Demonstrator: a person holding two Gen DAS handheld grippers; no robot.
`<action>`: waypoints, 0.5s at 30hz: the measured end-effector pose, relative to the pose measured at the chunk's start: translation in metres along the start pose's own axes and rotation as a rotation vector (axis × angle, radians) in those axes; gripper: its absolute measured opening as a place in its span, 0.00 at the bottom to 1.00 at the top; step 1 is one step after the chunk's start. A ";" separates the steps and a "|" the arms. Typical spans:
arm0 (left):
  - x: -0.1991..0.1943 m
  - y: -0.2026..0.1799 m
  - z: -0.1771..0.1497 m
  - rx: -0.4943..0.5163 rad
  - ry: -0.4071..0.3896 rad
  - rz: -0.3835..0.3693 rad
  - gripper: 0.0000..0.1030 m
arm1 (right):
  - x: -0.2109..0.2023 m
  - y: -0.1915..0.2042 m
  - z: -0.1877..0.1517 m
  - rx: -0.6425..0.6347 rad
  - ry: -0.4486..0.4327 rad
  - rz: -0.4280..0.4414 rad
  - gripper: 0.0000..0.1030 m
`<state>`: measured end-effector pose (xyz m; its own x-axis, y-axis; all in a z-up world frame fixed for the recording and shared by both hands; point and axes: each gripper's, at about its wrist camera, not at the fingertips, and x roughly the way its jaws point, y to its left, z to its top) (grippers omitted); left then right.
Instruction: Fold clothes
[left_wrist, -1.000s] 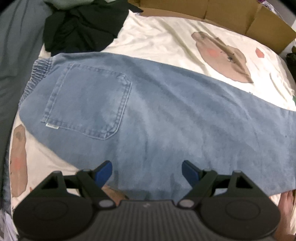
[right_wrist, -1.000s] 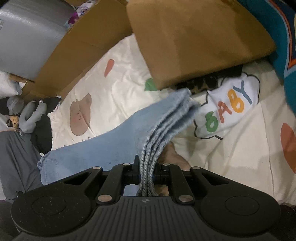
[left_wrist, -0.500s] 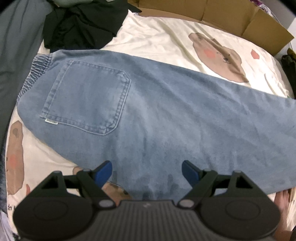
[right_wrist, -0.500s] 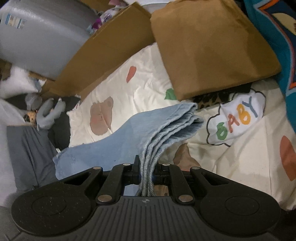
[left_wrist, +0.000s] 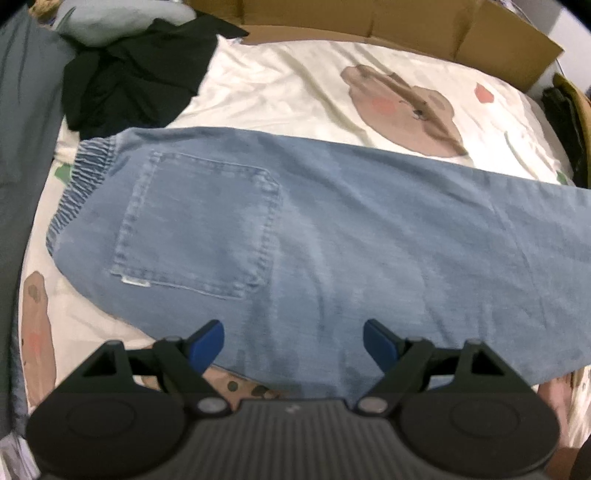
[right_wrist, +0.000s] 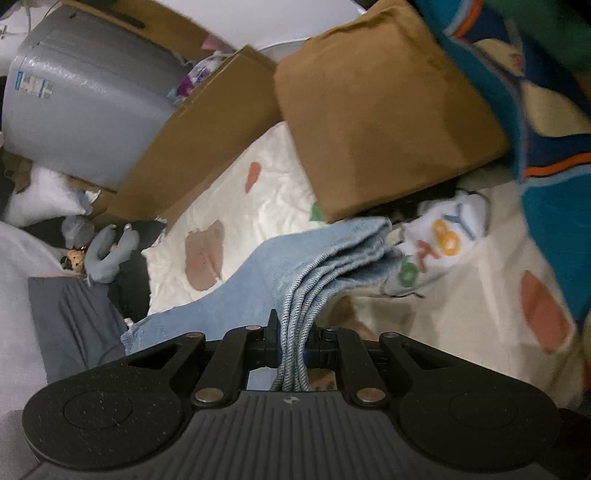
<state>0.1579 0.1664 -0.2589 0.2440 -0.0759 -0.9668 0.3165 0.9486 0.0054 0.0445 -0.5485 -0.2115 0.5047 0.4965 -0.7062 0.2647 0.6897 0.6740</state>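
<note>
**Blue jeans on the bed, one end lifted**

The light blue denim jeans (left_wrist: 332, 236) lie flat across a cream bed sheet with brown bear pictures (left_wrist: 295, 85). The stretchy waistband is at the left in the left wrist view, and a square back pocket faces up. The legs run off to the right.

The left gripper (left_wrist: 293, 341) hangs just above the near edge of the jeans. Its two blue tips are spread wide apart and nothing is held between them.

The right gripper (right_wrist: 293, 343) is clenched tight on the leg end of the jeans. The layers of blue cloth bunch up between its black fingers, and that end is raised off the sheet.

A crumpled black piece of clothing (left_wrist: 136, 66) sits past the waistband. Brown cardboard (left_wrist: 369, 18) stands along the far side of the bed. In the right wrist view, a white cloth with colourful letters (right_wrist: 439, 240) lies just beside the lifted leg end, and a brown folded cloth (right_wrist: 384, 107) rests behind it.
</note>
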 end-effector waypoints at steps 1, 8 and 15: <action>0.001 -0.001 0.000 0.007 0.001 -0.008 0.82 | -0.005 -0.005 0.001 0.009 -0.008 -0.009 0.08; 0.005 0.001 0.002 0.034 -0.014 -0.076 0.82 | -0.044 -0.014 0.017 -0.001 -0.030 -0.067 0.08; 0.013 -0.012 -0.007 0.056 -0.025 -0.182 0.82 | -0.050 0.012 0.030 -0.041 -0.005 -0.105 0.08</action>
<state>0.1507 0.1565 -0.2732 0.2001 -0.2529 -0.9466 0.4080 0.8999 -0.1541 0.0470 -0.5805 -0.1619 0.4799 0.4176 -0.7716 0.2830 0.7587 0.5867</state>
